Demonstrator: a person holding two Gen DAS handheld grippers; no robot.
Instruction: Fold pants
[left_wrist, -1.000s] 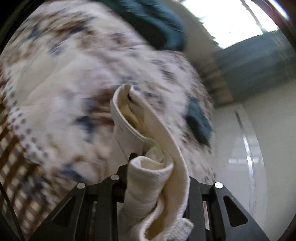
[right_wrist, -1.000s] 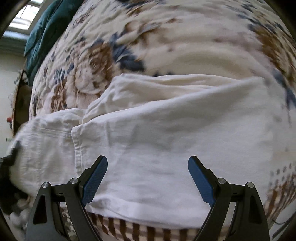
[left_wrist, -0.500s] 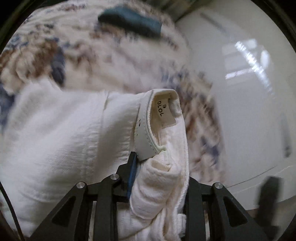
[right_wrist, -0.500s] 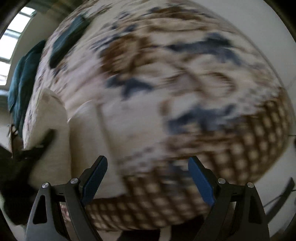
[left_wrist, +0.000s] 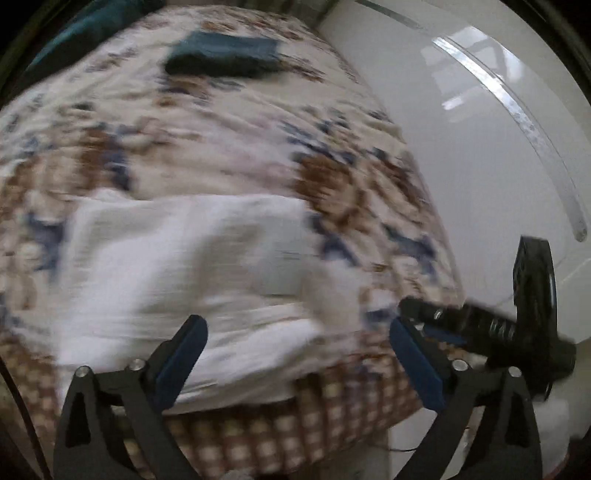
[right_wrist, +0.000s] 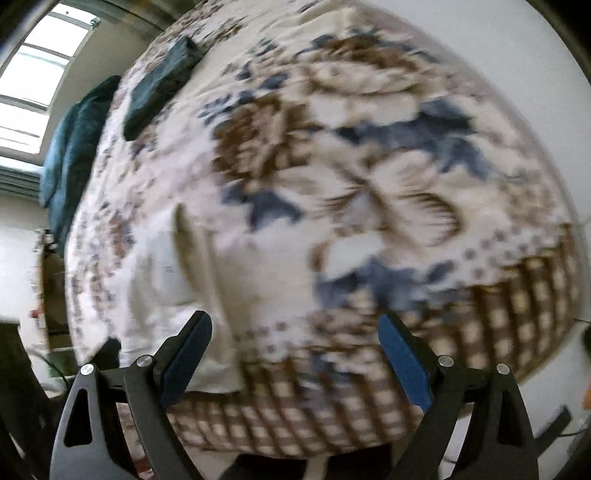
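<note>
Left wrist view is blurry, but the left gripper (left_wrist: 297, 356) has its jaws opening wide with nothing pinched between them, and the white pants (left_wrist: 184, 273) lie in a folded bundle on the floral bedspread (left_wrist: 221, 140), near its front edge. The right gripper (right_wrist: 295, 354) hangs over the bedspread with fingers apart and empty too. Looks like a fold just got laid down; next move probably calls for regripping an edge to fold again.
</note>
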